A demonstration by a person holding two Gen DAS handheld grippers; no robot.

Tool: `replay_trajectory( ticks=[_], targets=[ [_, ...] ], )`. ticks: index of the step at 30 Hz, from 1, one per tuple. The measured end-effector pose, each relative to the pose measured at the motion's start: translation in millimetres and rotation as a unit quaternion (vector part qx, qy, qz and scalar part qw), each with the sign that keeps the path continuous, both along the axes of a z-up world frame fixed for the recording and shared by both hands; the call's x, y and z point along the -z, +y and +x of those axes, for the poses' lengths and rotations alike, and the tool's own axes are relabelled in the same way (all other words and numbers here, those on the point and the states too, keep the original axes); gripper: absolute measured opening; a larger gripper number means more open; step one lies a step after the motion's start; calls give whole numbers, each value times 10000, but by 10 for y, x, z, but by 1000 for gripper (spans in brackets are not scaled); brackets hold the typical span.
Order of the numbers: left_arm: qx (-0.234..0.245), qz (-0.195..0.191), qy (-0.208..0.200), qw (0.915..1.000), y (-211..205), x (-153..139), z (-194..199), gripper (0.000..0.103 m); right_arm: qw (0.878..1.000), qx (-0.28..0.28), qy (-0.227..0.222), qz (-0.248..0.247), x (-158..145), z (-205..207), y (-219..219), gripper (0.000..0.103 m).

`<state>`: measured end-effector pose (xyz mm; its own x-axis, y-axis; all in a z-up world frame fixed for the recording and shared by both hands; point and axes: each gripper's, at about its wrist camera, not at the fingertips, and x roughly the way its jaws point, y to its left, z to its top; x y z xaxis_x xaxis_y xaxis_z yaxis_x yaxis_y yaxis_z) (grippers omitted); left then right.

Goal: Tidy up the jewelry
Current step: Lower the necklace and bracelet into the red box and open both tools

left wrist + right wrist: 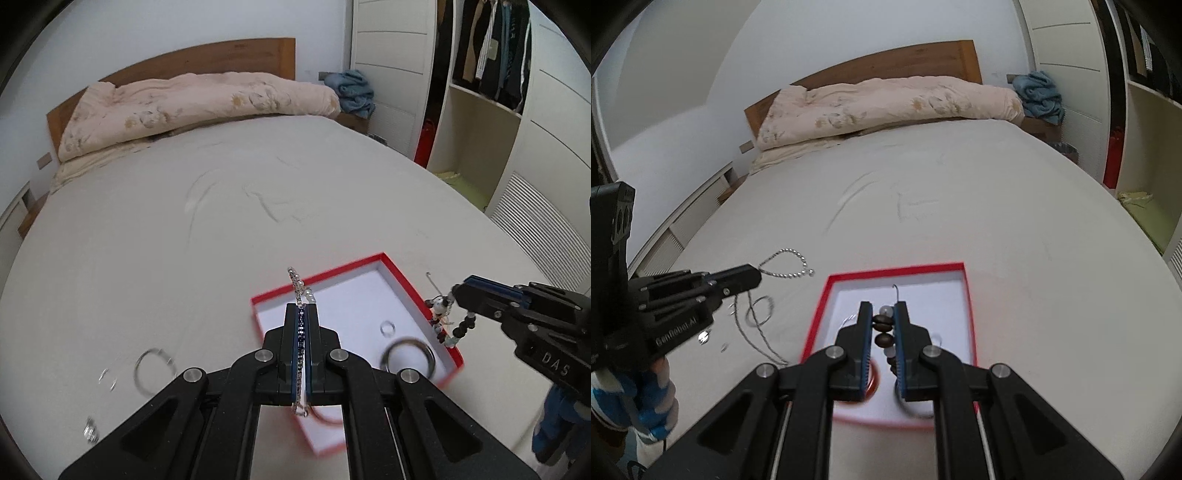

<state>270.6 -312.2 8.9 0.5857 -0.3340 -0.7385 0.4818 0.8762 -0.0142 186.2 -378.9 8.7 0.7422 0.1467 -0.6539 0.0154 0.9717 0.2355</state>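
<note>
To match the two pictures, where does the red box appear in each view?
Left wrist view: the red box lies right of centre, low, behind the left claw.
Right wrist view: the red box lies bottom centre, under the right claw.
Shared landmark: the wooden headboard.

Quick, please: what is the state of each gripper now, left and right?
Left gripper: shut on the silver chain bracelet.
Right gripper: shut on the beaded bracelet, above the red box.
</note>
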Motion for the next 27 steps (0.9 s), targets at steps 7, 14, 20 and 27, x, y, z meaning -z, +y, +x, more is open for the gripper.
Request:
replay_trajectory(
  ticks=[7, 14, 20, 27],
  targets=[
    [-185, -76, 323, 9993, -200, 472, 538, 3, 9999, 40, 124, 31, 364, 598, -139, 10],
    [-178, 9, 755, 9970, -205, 1012, 624, 3, 9968, 87, 792, 118, 953, 895, -285, 11],
    [-177, 53, 1026, 9945, -172, 1278, 556, 6, 9927, -27, 1198, -102, 1201, 795, -227, 11],
    [-210, -105, 1121, 9934, -29, 1266, 470, 31, 9912, 71, 1290, -300, 1182, 568, -252, 16]
  ],
)
